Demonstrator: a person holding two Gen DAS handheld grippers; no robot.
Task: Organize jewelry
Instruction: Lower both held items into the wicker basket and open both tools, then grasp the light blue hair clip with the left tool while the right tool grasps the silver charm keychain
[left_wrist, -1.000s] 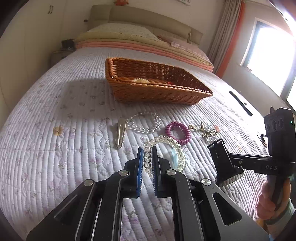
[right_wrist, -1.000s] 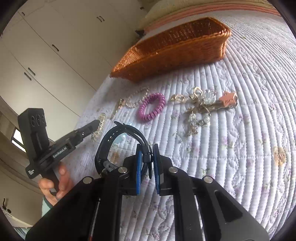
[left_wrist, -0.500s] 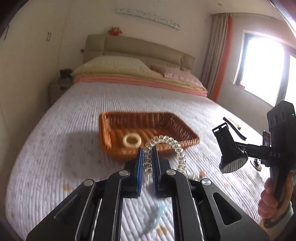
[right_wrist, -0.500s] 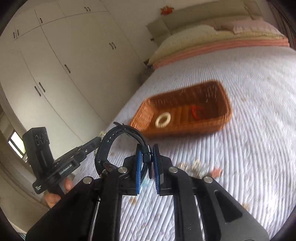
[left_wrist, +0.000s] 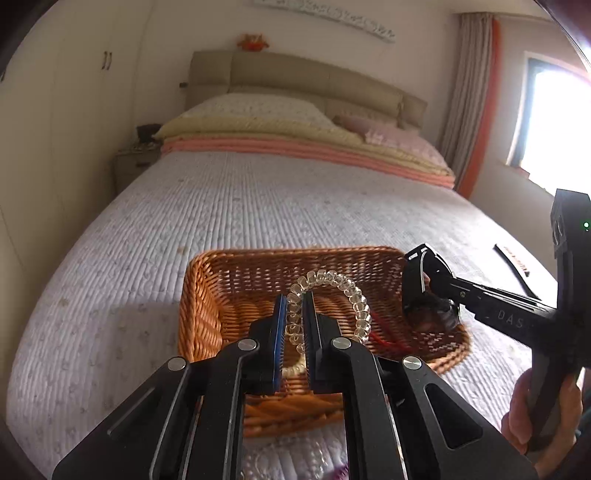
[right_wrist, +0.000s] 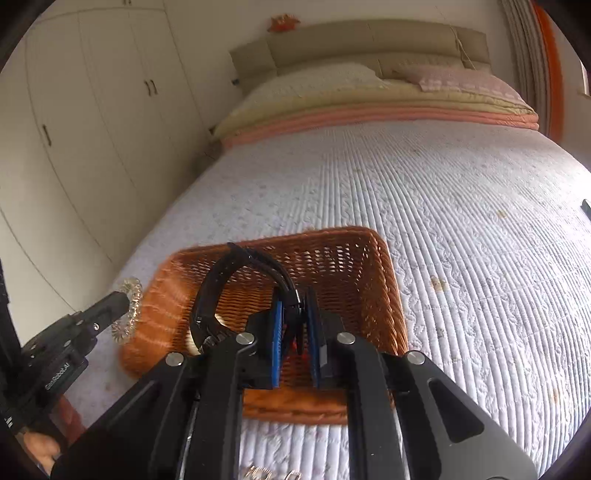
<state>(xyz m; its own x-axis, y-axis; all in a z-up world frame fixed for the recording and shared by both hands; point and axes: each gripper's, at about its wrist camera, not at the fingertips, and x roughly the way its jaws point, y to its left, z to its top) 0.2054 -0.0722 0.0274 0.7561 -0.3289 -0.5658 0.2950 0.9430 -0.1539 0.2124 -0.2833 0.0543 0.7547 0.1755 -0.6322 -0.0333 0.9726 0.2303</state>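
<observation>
Tongs fill the near edge of both wrist views, each pair closed on a piece of jewelry. The left tongs (left_wrist: 294, 325) pinch a clear beaded bracelet (left_wrist: 345, 295) between blue pads, the loop of beads arching up and to the right of the fingers, above the near part of the wicker basket (left_wrist: 207, 295). The right tongs (right_wrist: 294, 325) clamp a black watch (right_wrist: 218, 291) by its strap, the band curling up and left over the basket's interior. Both pieces hang above the basket and do not touch it. Inside it, a red item (left_wrist: 380, 334) lies on the woven floor near the right side, and a pale ring shape shows only partly behind the watch in the right view. At the very bottom of both views some blurred beads and trinkets lie on the quilt, too indistinct to name. The step in hand looks like the drop-off: both items are carried over the basket and wait for release. The next move probably calls for lowering each pair a little into the basket and opening them, one after the other, so the pieces land on the floor without tangling. Beyond the basket stretches the quilted bed (left_wrist: 258, 206), then the pillows (left_wrist: 258, 110) and the padded headboard (left_wrist: 295, 70).
</observation>
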